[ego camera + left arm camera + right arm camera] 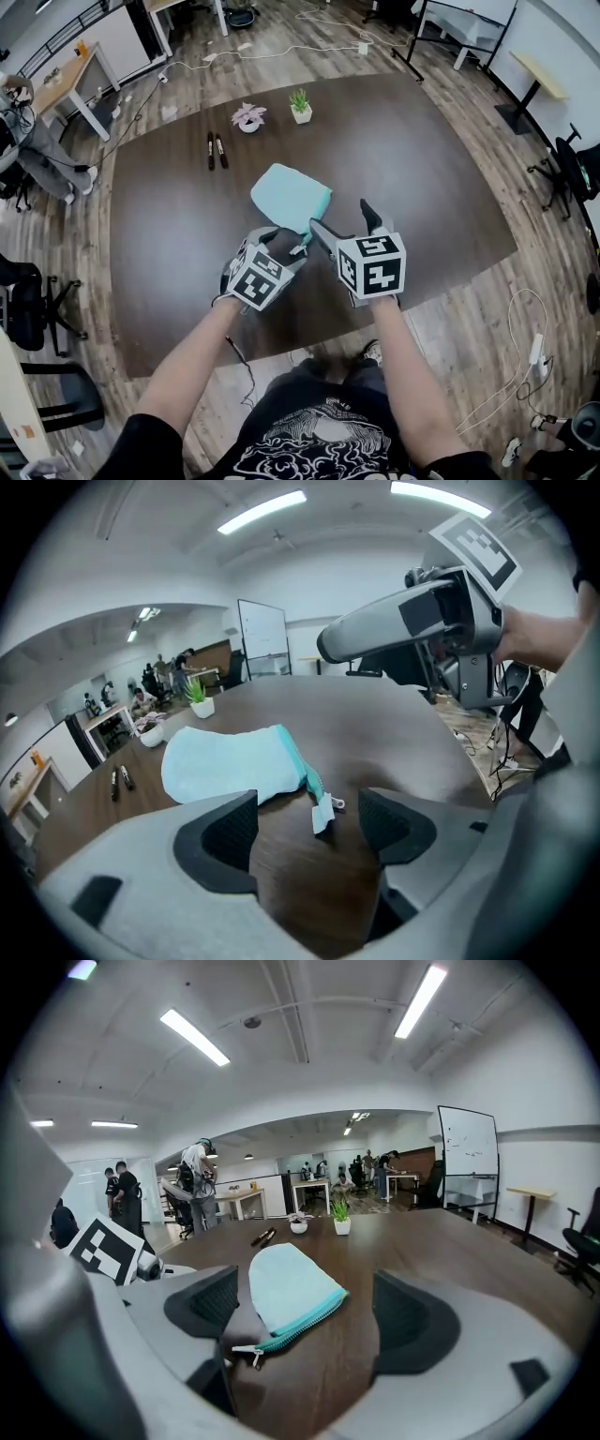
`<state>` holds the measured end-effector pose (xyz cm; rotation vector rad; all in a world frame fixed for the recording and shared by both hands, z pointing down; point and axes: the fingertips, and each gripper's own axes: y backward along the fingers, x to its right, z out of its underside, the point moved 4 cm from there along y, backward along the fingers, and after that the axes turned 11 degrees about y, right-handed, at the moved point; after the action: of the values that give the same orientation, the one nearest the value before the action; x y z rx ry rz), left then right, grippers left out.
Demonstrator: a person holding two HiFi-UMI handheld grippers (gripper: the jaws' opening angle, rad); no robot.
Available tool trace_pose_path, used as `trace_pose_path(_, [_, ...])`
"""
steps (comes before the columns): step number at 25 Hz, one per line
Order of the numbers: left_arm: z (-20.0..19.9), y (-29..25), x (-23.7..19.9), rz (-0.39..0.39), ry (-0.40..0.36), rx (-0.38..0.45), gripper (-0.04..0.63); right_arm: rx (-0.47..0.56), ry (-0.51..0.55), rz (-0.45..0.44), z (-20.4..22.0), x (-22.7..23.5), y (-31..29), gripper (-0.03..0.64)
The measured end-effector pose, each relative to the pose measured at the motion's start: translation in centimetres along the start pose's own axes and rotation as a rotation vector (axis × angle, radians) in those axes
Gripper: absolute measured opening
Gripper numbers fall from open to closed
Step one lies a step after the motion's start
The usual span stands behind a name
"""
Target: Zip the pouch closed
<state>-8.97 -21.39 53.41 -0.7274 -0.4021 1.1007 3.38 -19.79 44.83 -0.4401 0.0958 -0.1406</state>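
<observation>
While the pouch lies flat on the table just ahead, your left gripper and right gripper hang released and empty, seemingly lining up on its zipper pull.

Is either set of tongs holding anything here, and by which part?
Nothing is held: left tongs and right tongs are open, the pouch lying free on the table.
</observation>
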Motion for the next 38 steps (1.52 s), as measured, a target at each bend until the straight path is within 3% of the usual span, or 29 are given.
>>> trace_pose_path(4, [0.5, -0.5, 0.1, -0.001, -0.034, -0.013, 0.248, -0.006, -0.014, 0.012, 0.4, -0.1, 0.3, 0.448])
trace_pose_path(11, [1.4, -1.8, 0.5, 0.02, -0.063, -0.066, 0.245, -0.005, -0.026, 0.013, 0.6, -0.3, 0.3, 0.448])
trace_pose_path(17, [1.9, -2.5, 0.9, 0.018, -0.091, -0.075, 0.188, -0.017, -0.044, 0.026, 1.5, 0.0, 0.6, 0.448])
trace_pose_path(28, [2.1, -3.0, 1.4, 0.07, -0.047, -0.06, 0.046, -0.028, -0.049, 0.026, 2.0, 0.4, 0.6, 0.448])
trace_pose_path(31, [2.0, -3.1, 1.2, 0.075, -0.03, -0.047, 0.037, -0.027, -0.043, 0.027, 2.0, 0.2, 0.8, 0.448])
trace_pose_path(38, [1.5, -2.1, 0.7, 0.131, 0.106, -0.026, 0.023, -0.035, -0.027, 0.038, 1.6, 0.4, 1.5, 0.448])
